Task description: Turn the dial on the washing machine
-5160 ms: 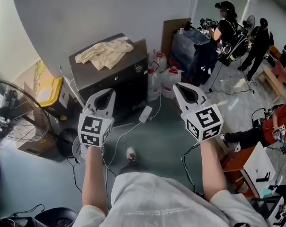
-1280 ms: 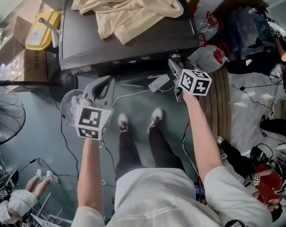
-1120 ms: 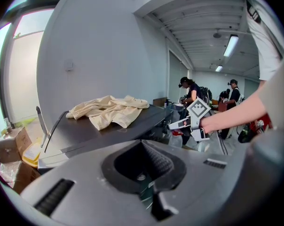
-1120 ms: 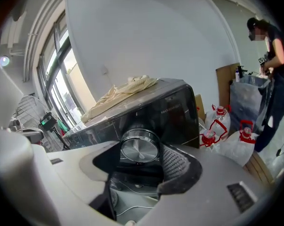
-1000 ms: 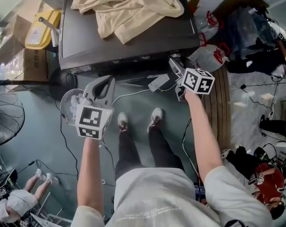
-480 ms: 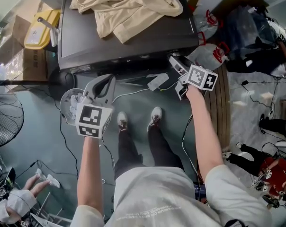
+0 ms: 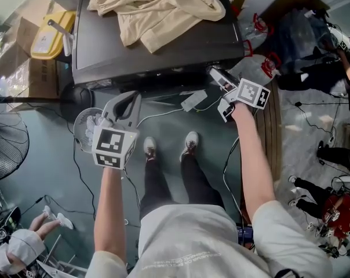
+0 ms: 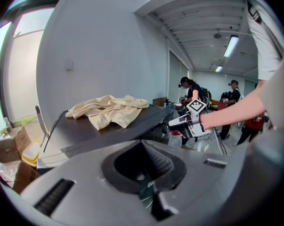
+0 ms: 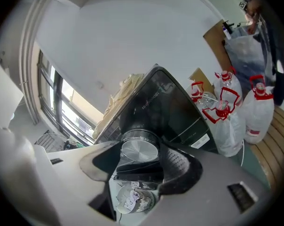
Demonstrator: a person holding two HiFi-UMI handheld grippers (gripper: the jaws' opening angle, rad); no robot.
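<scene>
The dark washing machine (image 7: 163,54) stands against the wall with a beige cloth (image 7: 157,4) crumpled on its lid. My right gripper (image 7: 217,76) is at the machine's front right corner. In the right gripper view the round silver dial (image 9: 140,150) sits between the jaws, which are shut on it. My left gripper (image 7: 128,100) hangs in the air over the floor, in front of the machine and touching nothing; its jaws are shut and empty. The left gripper view shows the machine lid (image 8: 114,128) and the right gripper (image 8: 179,122) at its corner.
Plastic jugs with red caps (image 7: 262,62) stand right of the machine beside a wooden pallet (image 7: 270,126). A small fan (image 7: 85,129), cables and a white adapter (image 7: 193,100) lie on the floor. A yellow container (image 7: 47,36) sits at left. People work at the far right.
Five seconds ago both grippers hung far from the machine. Over the last second the right gripper has rolled clockwise on the dial, its marker cube swinging right. The left gripper has stayed still.
</scene>
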